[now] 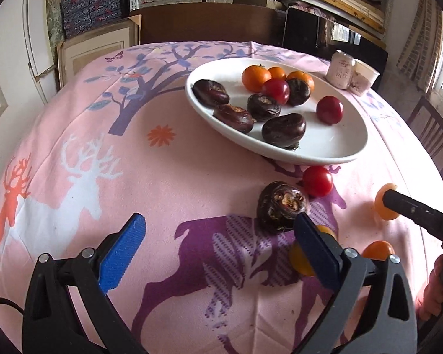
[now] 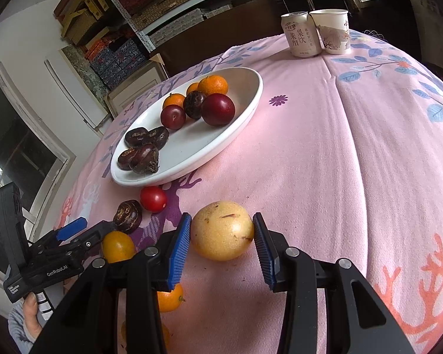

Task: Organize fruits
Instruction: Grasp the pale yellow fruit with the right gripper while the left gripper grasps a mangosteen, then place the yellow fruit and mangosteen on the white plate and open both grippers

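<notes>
The right gripper [image 2: 223,246] has its blue pads on both sides of a yellow fruit [image 2: 222,230] that lies on the pink tablecloth [image 2: 339,162]. The pads touch its skin, so I judge it is pinched, ready to go to the white plate [image 2: 245,112] further away on the left, where oranges, red plums and dark water chestnuts are already collected.

The left gripper [image 1: 218,247] hangs over the cloth with jaws spread and nothing between them. Its right pad is just beside a loose water chestnut [image 1: 282,206], probably the next one to take. A red tomato [image 1: 317,181] waits near the plate's edge.

Some small orange fruits [image 2: 118,246] are partly hidden behind the gripper arms, so I cannot count them surely. The underside of the yellow fruit is not visible.
</notes>
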Motion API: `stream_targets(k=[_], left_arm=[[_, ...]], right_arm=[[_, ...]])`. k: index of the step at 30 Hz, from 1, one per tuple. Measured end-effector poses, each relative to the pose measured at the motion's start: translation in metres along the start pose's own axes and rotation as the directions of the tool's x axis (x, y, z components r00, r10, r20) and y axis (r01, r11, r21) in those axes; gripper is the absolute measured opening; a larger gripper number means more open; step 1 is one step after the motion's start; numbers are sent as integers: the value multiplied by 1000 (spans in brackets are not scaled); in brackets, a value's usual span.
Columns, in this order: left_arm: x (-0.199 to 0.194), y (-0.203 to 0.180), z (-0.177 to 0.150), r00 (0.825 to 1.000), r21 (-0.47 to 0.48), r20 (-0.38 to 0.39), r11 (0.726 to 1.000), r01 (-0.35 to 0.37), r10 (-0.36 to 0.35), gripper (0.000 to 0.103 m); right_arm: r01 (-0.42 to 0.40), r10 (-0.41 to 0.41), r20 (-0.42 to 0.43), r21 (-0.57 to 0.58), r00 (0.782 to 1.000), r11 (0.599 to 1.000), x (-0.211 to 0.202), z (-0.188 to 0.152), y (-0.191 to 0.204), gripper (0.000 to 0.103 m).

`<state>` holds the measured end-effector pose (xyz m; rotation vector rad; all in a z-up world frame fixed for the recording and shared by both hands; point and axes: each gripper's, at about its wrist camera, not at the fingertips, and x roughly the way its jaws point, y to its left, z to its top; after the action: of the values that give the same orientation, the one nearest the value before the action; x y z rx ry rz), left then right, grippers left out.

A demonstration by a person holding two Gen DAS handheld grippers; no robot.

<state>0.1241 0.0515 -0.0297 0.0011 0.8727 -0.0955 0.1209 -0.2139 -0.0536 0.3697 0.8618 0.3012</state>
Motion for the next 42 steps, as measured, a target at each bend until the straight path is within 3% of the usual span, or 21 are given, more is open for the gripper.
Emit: stream_targets(k=[5,7,11,12,13,14,16,18,23,26,29,31,33,35,42], left_arm=[[2,-29,5,994,140,74,986,-92,82,98],[6,-31,8,994,148,73,985,-90,80,98],[19,-21,16,996,81,-18,993,84,-83,99],[24,-17,17,988,49,-58,988,149,-146,99],[31,-11,18,967,7,-108,973,232,-230,99],[32,-7,18,954,-5,-125,962,273,-272,98],[30,-3,16,965,13,-132,973,230,-226,98],[29,4,12,989,20,-107,994,103,-100,99],[25,-11,8,998,114,-65,993,19,-12,99],[28,-16,12,999,147,-45,989,-13,20,99],[35,-11,14,996,103,-70,993,53,-46,98],[32,-11,12,997,110,-61,992,53,-47,85],[26,-17,9,997,132,-46,989,71,-66,55],[23,-23,6,997,151,-39,985,79,-74,41],[9,-24,3,993,127,0,985,116,-117,40]], right_arm=[[1,-1,-1,0,1000,1000,0,0,0,43],[3,-3,-3,0,1000,1000,0,0,0,43],[5,-5,-6,2,1000,1000,0,-1,-1,43],[6,-6,-7,2,1000,1000,0,-1,-1,43],[6,-6,-8,3,1000,1000,0,-1,-1,43],[5,-5,-9,4,1000,1000,1,-1,-1,43],[5,-4,-12,6,1000,1000,1,-1,-1,43],[3,-3,-16,5,1000,1000,1,-1,-1,43],[2,-2,-16,3,1000,1000,1,-1,0,43],[4,-4,-18,2,1000,1000,2,-1,0,43],[4,-4,-17,1,1000,1000,2,-1,0,43],[2,-2,-13,1,1000,1000,1,-1,0,43],[1,-1,-12,-2,1000,1000,1,-1,0,43],[2,-2,-12,-6,1000,1000,1,-1,1,43],[-4,4,4,-8,1000,1000,-2,-1,3,43]])
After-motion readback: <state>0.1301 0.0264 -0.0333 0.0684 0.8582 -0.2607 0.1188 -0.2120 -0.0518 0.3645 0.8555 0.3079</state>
